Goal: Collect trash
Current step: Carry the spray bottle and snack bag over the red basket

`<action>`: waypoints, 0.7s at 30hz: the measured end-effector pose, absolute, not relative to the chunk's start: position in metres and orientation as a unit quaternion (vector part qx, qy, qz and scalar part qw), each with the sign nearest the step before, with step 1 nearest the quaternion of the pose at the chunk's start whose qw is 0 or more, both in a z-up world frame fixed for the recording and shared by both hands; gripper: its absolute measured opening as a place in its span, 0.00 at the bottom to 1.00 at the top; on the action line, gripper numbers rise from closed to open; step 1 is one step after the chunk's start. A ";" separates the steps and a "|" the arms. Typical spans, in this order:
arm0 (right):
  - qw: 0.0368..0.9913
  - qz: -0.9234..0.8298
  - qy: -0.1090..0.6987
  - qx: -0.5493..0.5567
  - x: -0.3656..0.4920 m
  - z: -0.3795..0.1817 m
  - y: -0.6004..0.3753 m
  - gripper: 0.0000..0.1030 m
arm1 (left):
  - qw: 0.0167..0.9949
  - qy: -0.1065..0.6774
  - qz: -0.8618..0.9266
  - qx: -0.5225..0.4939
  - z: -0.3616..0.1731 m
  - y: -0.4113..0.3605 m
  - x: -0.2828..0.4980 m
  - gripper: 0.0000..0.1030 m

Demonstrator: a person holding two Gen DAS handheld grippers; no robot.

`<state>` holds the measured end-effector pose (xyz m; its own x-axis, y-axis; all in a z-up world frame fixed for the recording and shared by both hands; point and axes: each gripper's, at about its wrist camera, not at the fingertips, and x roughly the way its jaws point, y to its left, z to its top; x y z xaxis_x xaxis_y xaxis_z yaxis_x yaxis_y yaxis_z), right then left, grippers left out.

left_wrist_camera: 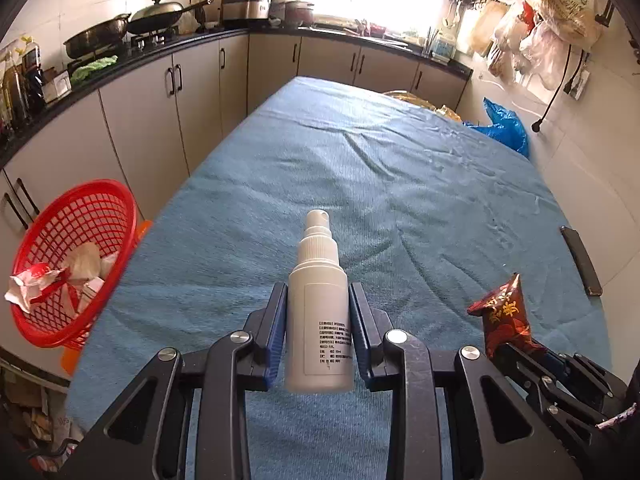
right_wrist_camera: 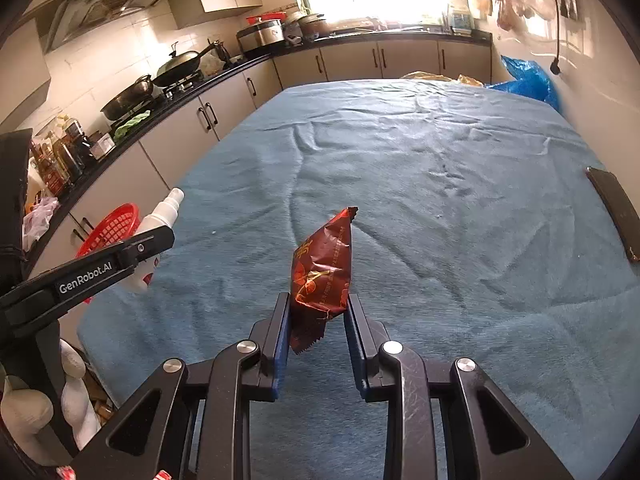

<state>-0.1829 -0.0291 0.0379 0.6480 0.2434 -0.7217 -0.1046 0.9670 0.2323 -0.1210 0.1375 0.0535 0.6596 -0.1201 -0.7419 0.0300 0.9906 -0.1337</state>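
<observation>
While the left gripper (left_wrist_camera: 318,312) clamps the spray bottle (left_wrist_camera: 319,312) and the right gripper (right_wrist_camera: 318,312) pinches the snack wrapper (right_wrist_camera: 322,272), carry both over the red basket (left_wrist_camera: 72,264), probably the trash bin, before releasing.

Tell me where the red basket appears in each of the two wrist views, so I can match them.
Left wrist view: the red basket is at the left edge, beside the blue cloth, with crumpled trash in it.
Right wrist view: the red basket is at the lower left, partly behind the left gripper.
Shared landmark: the white spray bottle.
</observation>
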 end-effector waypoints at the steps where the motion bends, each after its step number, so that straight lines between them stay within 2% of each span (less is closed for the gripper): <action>1: 0.905 0.098 0.407 0.083 -0.184 0.040 -0.027 0.27 | 0.911 0.408 -0.041 -0.055 0.055 0.138 -0.123 0.28; 21: 0.901 0.142 0.406 0.058 -0.180 0.056 0.019 0.27 | 0.929 0.364 0.001 -0.071 0.082 0.193 -0.155 0.28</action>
<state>-0.1800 0.0186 0.0562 0.6303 0.3038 -0.7144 -0.2095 0.9527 0.2203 -0.1553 0.1928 0.0822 0.7356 -0.0507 -0.6755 -0.0530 0.9898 -0.1319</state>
